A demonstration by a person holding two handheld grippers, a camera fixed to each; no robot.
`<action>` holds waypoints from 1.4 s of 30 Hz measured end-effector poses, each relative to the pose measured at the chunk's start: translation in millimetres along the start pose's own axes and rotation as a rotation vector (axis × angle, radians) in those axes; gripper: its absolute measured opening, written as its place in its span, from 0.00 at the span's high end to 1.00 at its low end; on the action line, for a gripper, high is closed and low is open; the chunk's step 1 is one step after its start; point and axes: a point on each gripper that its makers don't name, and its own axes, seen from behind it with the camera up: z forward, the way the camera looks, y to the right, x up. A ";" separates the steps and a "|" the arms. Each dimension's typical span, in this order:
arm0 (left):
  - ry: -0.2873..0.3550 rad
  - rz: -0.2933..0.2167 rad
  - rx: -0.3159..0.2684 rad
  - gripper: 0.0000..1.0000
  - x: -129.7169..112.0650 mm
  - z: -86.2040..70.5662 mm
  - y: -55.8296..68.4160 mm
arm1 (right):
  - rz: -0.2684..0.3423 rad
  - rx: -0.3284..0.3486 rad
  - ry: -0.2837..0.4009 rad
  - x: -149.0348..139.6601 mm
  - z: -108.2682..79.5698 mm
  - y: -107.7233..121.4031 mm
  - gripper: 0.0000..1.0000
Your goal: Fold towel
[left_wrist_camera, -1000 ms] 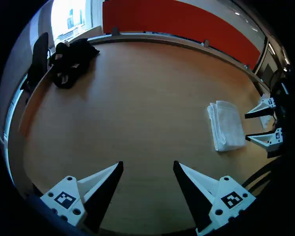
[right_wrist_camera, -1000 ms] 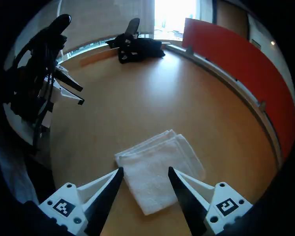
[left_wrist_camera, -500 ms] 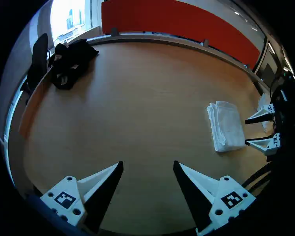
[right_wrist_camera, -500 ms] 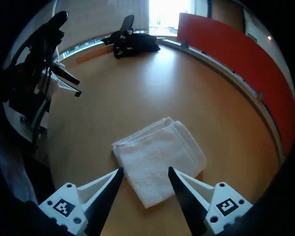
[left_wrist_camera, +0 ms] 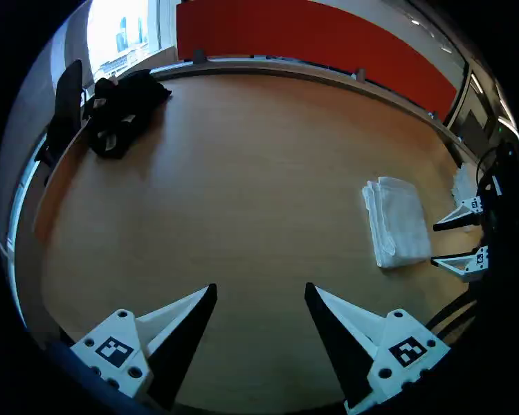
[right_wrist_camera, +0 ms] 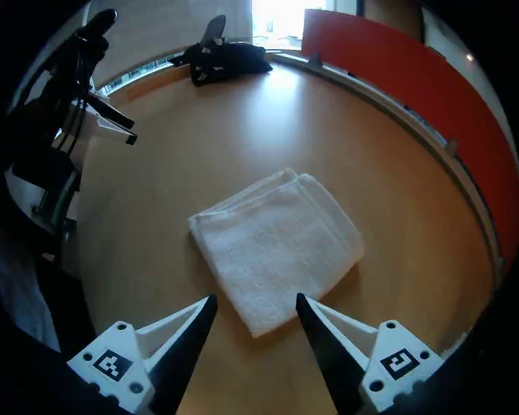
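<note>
I hold the right hand-held gripper (right_wrist_camera: pixel 255 299) empty, fingers apart, just short of the folded towel (right_wrist_camera: pixel 277 245) lying flat on the worktop (right_wrist_camera: pixel 211 117), left hand-held gripper (left_wrist_camera: pixel 259 287) likewise apart and well off; a careless brush could drag the layers open.

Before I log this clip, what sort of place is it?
Probably an office or meeting room: large wooden table, red partition along its far edge, office chair by a bright window.
</note>
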 end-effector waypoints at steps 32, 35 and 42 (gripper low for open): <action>0.000 0.000 -0.004 0.06 0.0 1.7 3.8 | 0.114 -0.037 -0.056 -38.0 14.5 6.3 0.71; 0.001 -0.001 -0.004 0.06 0.6 1.7 3.5 | 0.123 -0.034 -0.056 -38.7 13.7 6.2 0.80; -0.002 0.002 -0.004 0.06 0.1 2.2 3.9 | 0.130 -0.029 -0.050 -38.6 13.0 4.4 0.94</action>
